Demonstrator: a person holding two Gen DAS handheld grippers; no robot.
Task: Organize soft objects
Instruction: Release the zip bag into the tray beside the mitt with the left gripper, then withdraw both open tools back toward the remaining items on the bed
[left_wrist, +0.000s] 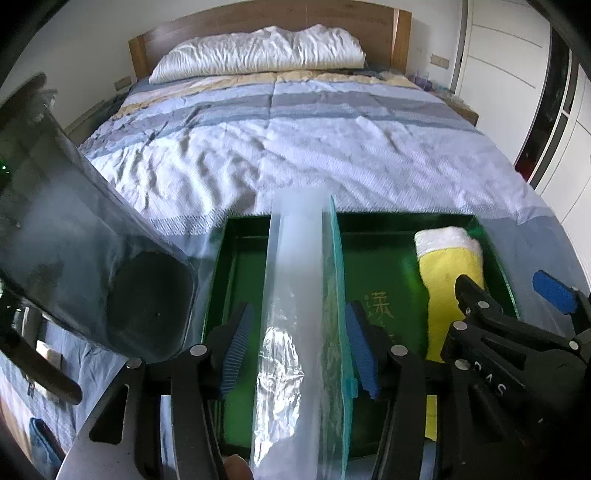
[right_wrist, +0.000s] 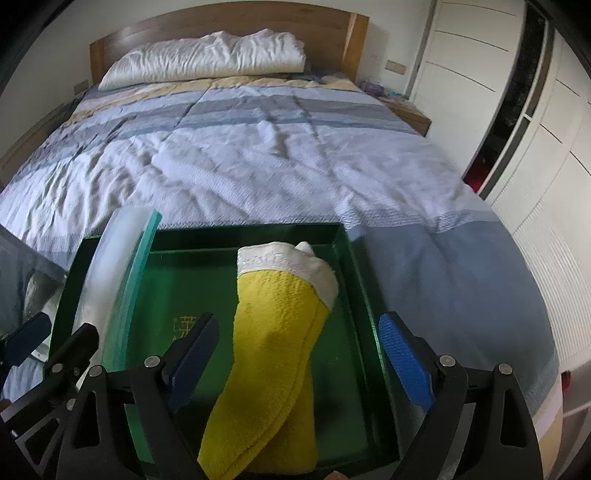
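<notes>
Left gripper (left_wrist: 299, 350) nearest, jaws apart either side of a clear zip bag (left_wrist: 299, 295) with teal seal strip, pads not pressing it; crinkled foil-like content inside the bag; bag stands on edge in the left part of the green tray (right_wrist: 354, 280); right gripper (right_wrist: 306, 350) jaws wide apart over the rolled yellow towel (right_wrist: 277, 350), no contact; towel lies in the tray's right part, white end away from camera; tray sits on striped bedspread (right_wrist: 258, 155); dark translucent bin (left_wrist: 92, 258) left of tray.

Glossy green tray (right_wrist: 354, 266), terry-cloth towel (right_wrist: 273, 332), clear plastic bag (left_wrist: 295, 295), wood headboard (left_wrist: 258, 22).
</notes>
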